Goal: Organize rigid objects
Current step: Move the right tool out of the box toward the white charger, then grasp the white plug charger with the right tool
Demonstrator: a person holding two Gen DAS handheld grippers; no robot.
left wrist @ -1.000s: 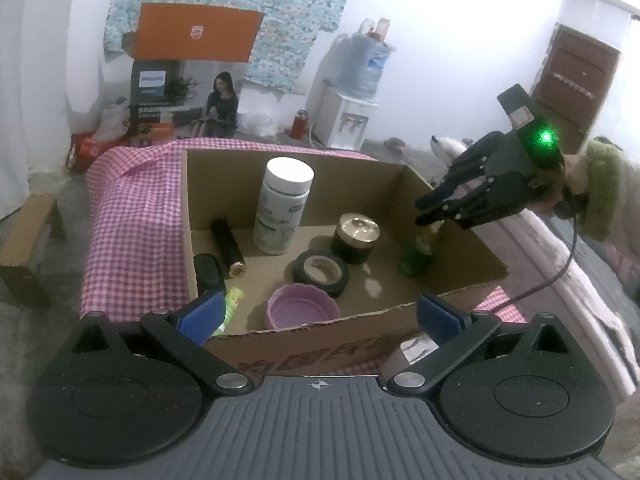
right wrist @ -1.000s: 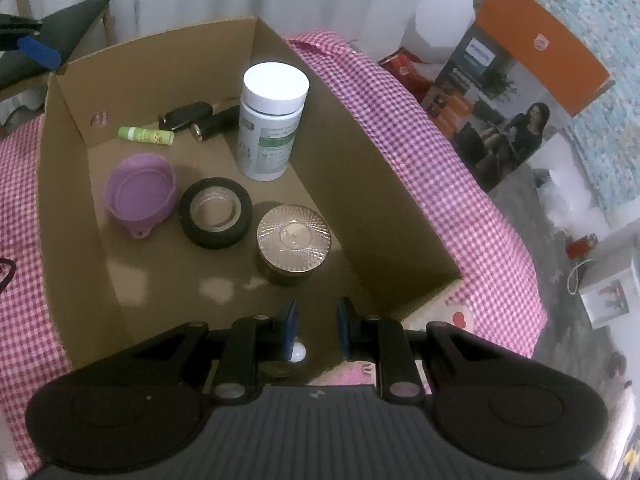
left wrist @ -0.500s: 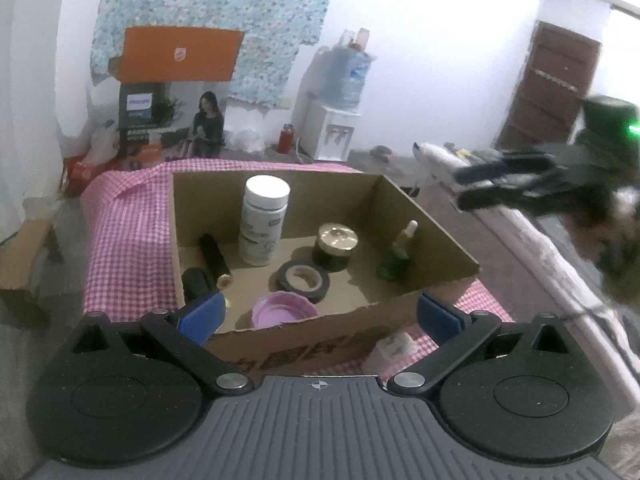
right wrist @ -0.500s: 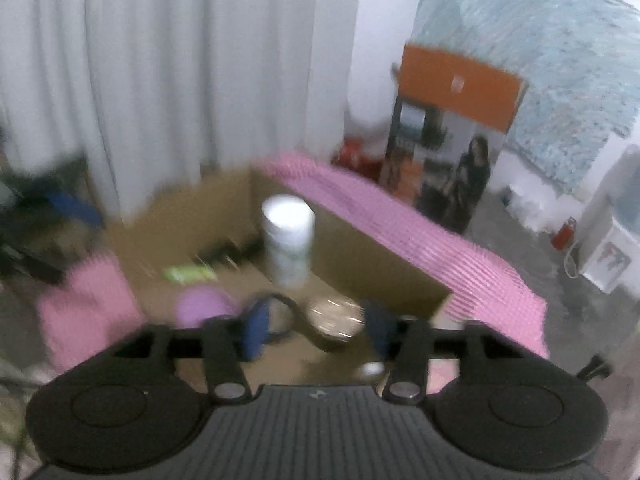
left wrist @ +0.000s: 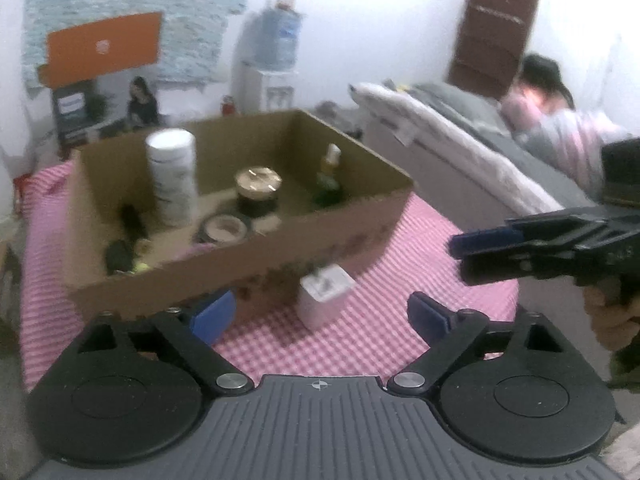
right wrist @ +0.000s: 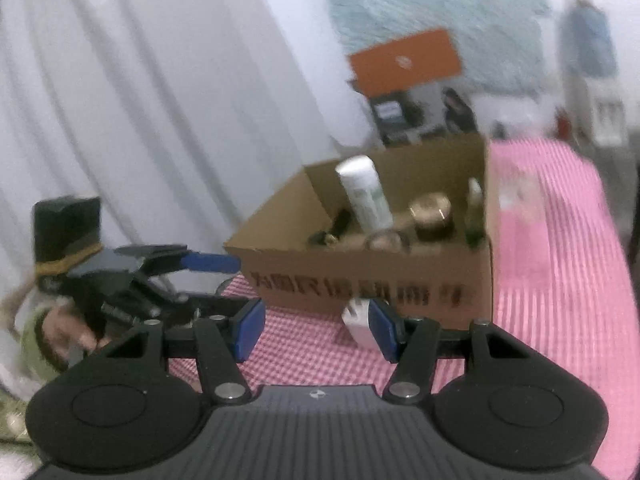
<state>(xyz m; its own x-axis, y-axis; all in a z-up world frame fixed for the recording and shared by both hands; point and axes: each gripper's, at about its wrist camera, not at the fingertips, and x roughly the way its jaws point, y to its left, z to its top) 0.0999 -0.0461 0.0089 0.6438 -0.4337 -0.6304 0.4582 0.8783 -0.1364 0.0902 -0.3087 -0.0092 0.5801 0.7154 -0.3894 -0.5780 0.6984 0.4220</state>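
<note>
A cardboard box [left wrist: 240,256] stands on the pink checked cloth [left wrist: 420,248]. Inside it are a white bottle [left wrist: 172,176], a gold-lidded jar [left wrist: 258,192], a green dropper bottle [left wrist: 328,184], a black tape roll [left wrist: 224,228] and some small dark items. A small white block [left wrist: 324,296] sits outside the box's front wall. My left gripper [left wrist: 320,316] is open, its jaws closing, with the block ahead between the fingers but untouched. In the right wrist view the block [right wrist: 356,324] lies just inside the right pad of my open, empty right gripper [right wrist: 316,332].
A bed with a grey cover [left wrist: 480,136] runs along the right, and a person [left wrist: 560,120] is on it. White curtains [right wrist: 160,100] hang behind the box. An orange carton [left wrist: 104,48] and a water dispenser [left wrist: 272,60] stand by the far wall.
My right gripper opened, left the green dropper bottle standing in the box, and swung out to the box's front. My left gripper shifted, bringing the white block between its fingers.
</note>
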